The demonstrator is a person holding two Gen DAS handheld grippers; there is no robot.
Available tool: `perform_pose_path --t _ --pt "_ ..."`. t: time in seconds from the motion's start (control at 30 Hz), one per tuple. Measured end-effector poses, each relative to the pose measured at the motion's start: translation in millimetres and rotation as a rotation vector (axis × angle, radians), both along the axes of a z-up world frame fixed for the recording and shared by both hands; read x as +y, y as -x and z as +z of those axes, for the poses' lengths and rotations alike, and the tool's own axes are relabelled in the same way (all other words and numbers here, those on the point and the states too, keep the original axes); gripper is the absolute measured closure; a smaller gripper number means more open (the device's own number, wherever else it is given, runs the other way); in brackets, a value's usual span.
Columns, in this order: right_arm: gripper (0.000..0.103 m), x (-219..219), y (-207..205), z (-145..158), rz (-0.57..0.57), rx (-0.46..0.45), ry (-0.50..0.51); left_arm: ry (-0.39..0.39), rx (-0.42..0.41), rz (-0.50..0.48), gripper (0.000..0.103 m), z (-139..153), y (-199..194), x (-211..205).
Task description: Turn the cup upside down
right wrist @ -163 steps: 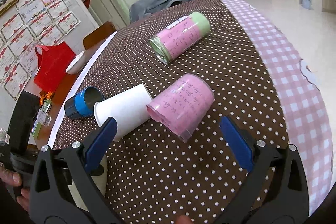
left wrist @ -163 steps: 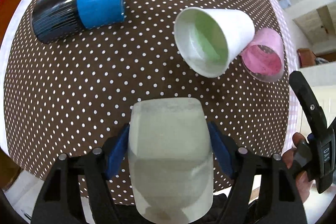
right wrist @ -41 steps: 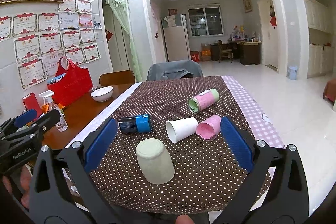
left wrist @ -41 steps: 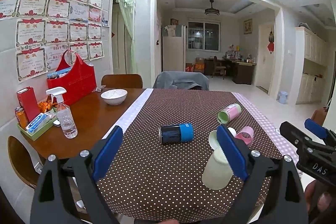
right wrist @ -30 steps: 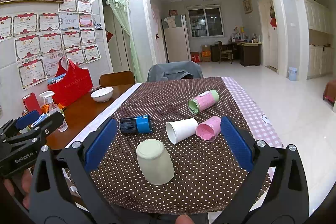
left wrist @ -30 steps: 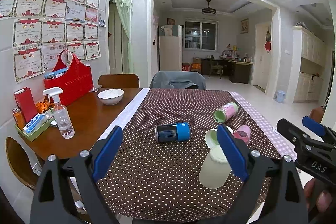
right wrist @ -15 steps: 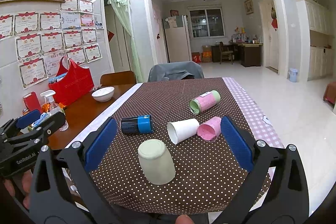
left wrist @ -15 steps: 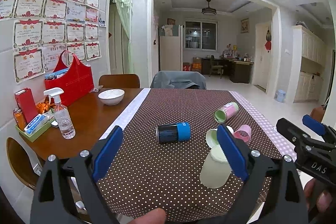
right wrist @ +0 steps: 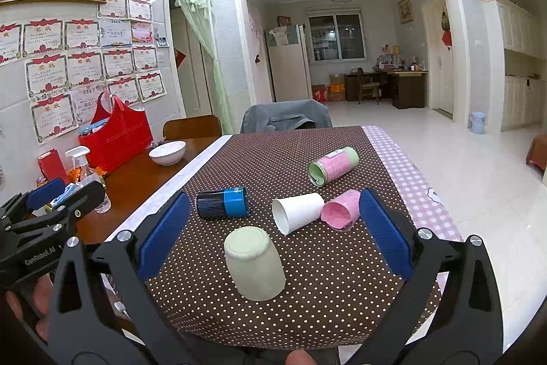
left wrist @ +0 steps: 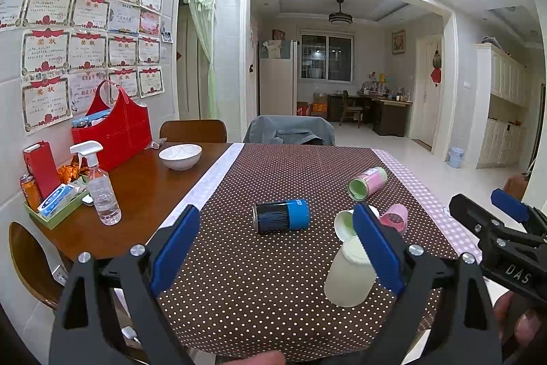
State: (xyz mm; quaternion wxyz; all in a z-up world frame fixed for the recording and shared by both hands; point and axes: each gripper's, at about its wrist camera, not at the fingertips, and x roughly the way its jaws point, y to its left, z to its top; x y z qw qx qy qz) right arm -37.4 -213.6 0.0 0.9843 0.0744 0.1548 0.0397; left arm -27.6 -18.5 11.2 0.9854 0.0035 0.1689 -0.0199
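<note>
A pale green cup (right wrist: 254, 264) stands upside down on the brown dotted tablecloth (right wrist: 266, 166) near the table's front edge; it also shows in the left wrist view (left wrist: 347, 276), partly behind a blue pad. My left gripper (left wrist: 273, 248) is open and empty, held back above the front edge. My right gripper (right wrist: 273, 235) is open and empty, also held back from the table. Neither touches the cup.
A blue and black cup (right wrist: 222, 202), a white paper cup (right wrist: 297, 211), a pink cup (right wrist: 340, 209) and a pink and green cup (right wrist: 333, 165) lie on their sides. A white bowl (right wrist: 167, 153), spray bottle (left wrist: 101, 190) and red bag (left wrist: 114, 129) stand at the left.
Long ago my left gripper held the pale green cup over the table. Over the last second the cup stands upside down, and both open grippers stay almost still.
</note>
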Motion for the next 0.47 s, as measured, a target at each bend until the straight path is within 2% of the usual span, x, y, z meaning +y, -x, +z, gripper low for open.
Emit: perform_pose_path --t 0.17,0.47 --pt "0.006 0.2 -0.4 -0.3 0.001 0.002 0.0 0.004 -0.028 -0.012 0.014 0.4 4.1 -0.1" --pt "0.006 1.1 -0.6 -0.5 0.001 0.002 0.001 0.011 0.001 0.012 0.014 1.0 0.2 2.0"
